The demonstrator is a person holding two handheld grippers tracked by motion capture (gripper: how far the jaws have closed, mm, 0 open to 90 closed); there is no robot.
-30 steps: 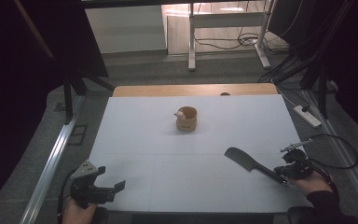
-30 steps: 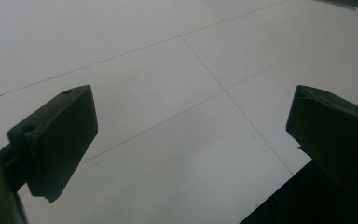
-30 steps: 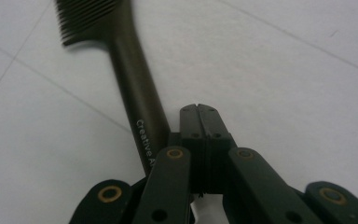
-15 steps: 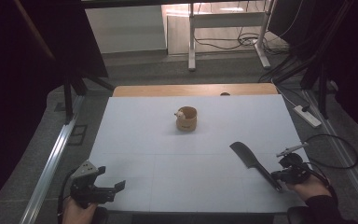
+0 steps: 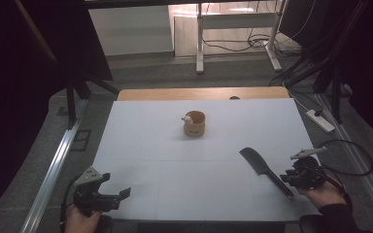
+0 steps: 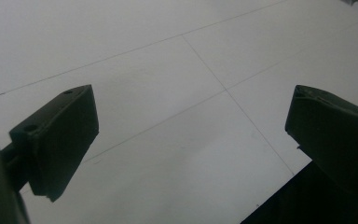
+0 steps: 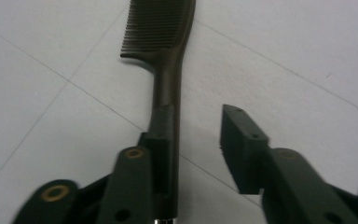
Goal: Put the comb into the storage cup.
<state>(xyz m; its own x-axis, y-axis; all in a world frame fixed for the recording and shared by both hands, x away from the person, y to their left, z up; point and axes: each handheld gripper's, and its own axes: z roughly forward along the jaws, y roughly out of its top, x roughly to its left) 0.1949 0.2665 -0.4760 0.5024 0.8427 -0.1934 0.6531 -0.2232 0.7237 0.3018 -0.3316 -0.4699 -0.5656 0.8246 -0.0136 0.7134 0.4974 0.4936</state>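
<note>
Lowered since a second ago, the comb [image 5: 264,170] now lies flat on the desk [image 5: 175,145], near its right front edge. Right claw [image 5: 287,178] has just been opening; the handle touches one pad. Left claw [image 5: 119,195] gapes, empty.

We cannot make out what the small pale thing on the rim of the wooden cup [image 5: 194,124] is; it is too small. In the right gripper view, the comb [image 7: 161,37] runs off the top edge, and its handle end is hidden low between the jaws.
</note>
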